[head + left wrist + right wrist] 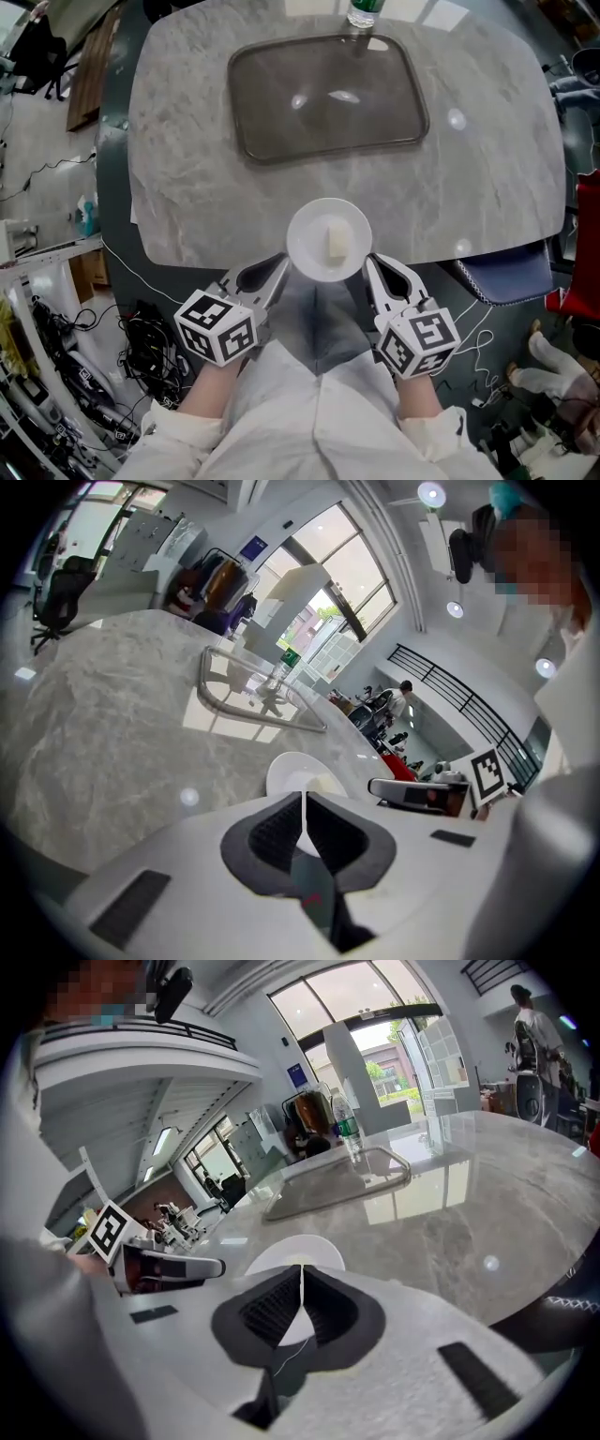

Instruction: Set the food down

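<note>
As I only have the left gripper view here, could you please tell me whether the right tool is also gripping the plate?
Observer: Yes, the right tool is shut on the rim of the white plate, opposite the left tool.
Operator: Thanks. Where is the plate relative to the table?
Observer: In the head view, it straddles the near edge of the marble table.
Operator: And the food?
Observer: One pale block lies right of the plate's centre.
</note>
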Demonstrator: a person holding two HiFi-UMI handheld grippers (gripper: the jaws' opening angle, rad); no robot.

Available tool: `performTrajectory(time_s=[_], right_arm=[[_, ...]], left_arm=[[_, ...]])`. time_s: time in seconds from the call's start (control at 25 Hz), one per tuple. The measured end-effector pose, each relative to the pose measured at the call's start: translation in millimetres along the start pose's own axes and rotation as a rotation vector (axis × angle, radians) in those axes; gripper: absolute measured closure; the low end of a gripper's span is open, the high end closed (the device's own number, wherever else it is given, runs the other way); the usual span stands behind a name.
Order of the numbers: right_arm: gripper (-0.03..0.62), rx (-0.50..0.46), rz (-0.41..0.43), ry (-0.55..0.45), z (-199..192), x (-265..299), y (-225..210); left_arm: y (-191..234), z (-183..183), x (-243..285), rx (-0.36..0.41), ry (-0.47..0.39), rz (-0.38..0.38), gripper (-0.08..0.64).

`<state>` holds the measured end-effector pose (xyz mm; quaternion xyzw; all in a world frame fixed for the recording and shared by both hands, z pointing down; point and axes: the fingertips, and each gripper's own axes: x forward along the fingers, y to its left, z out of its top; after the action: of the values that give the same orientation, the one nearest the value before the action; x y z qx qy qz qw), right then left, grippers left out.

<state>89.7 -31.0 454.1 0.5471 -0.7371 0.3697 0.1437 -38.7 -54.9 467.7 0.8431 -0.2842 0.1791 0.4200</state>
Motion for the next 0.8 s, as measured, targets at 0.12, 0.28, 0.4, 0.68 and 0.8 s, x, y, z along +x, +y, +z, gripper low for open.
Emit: performTrajectory(time_s=[0.12, 0.28, 0.4, 0.68, 0.8], right_arm=[[0.589, 0.017, 0.014, 0.018, -6.9, 3.1, 1.6], [0.589, 0.036, 0.027, 0.066, -22.3, 5.7, -1.3], [0.588, 0.042, 0.013, 0.082, -27.4, 4.7, -6.9], [0.588, 0.058, -0.006, 0.096, -34.4, 6.0, -16.7], [0.584, 0.069, -0.006, 0.094, -34.7, 4.9, -18.4]], left_arm=[[4.1, -3.3, 2.7, -0.004, 0.009, 0.011, 0.538], [5.7, -7.2, 6.5, -0.025, 0.013, 0.027, 0.537], [8.6, -10.1, 7.2, -0.041, 0.007, 0.063, 0.537], [19.6, -14.7, 8.1, -0.06, 0.004, 0.118, 0.537], [19.3, -18.4, 8.9, -0.068, 0.021, 0.109, 0.537]])
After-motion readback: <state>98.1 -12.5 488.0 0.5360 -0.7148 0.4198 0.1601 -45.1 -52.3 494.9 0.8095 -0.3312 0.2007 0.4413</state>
